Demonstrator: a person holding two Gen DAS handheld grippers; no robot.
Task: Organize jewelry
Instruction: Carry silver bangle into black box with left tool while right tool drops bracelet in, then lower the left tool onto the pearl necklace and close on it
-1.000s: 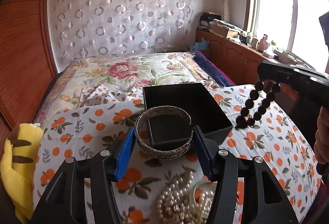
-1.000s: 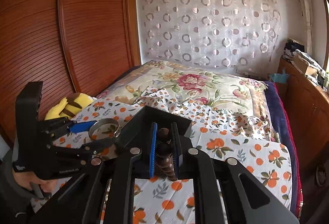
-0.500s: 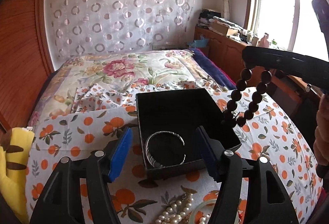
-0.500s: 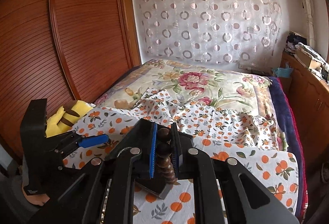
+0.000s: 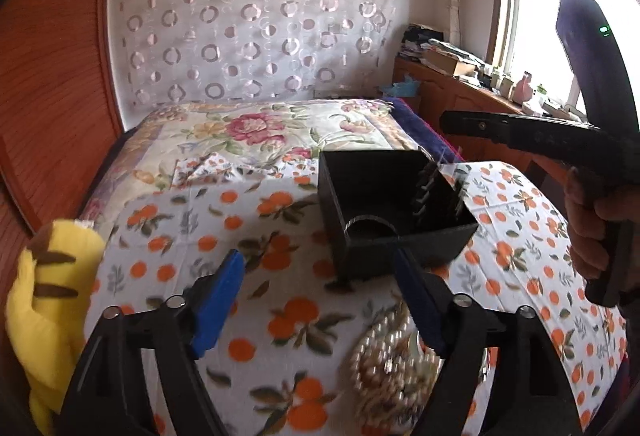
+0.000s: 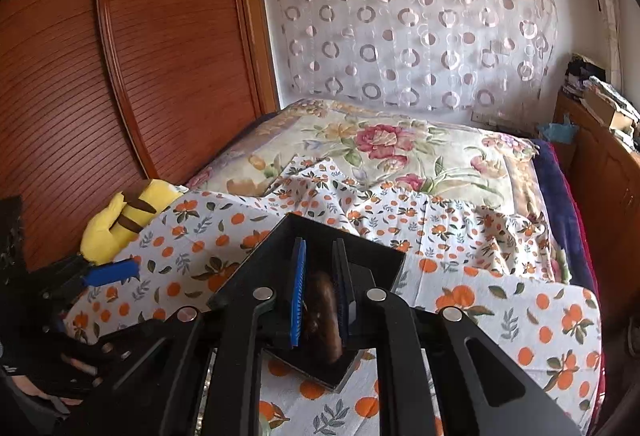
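The black box [image 5: 400, 240] sits on the orange-print cloth, and the silver bangle [image 5: 370, 226] lies inside at its near wall. My left gripper [image 5: 318, 300] is in front of the box, its jaws opening with nothing between the blue pads [image 5: 218, 300]. My right gripper [image 6: 320, 256] is shut on the dark wooden bead bracelet [image 6: 322, 304] above the box [image 6: 348, 232]. In the left wrist view the beads [image 5: 436, 191] hang blurred inside the box, under the right gripper [image 5: 452, 123]. A pearl necklace [image 5: 384, 356] lies heaped just below my left gripper.
A yellow plush toy [image 5: 48, 296] lies at the cloth's left edge, beside the wooden wardrobe [image 6: 140, 75]. A flowered quilt [image 5: 260, 127] covers the bed beyond the box. A person's hand [image 5: 596, 228] grips the right gripper's handle. A wooden cabinet [image 5: 460, 95] stands under the window.
The left gripper let the silver bangle drop into the box, drew back and widened. The right gripper carried the beads over the box and lowered them into it.
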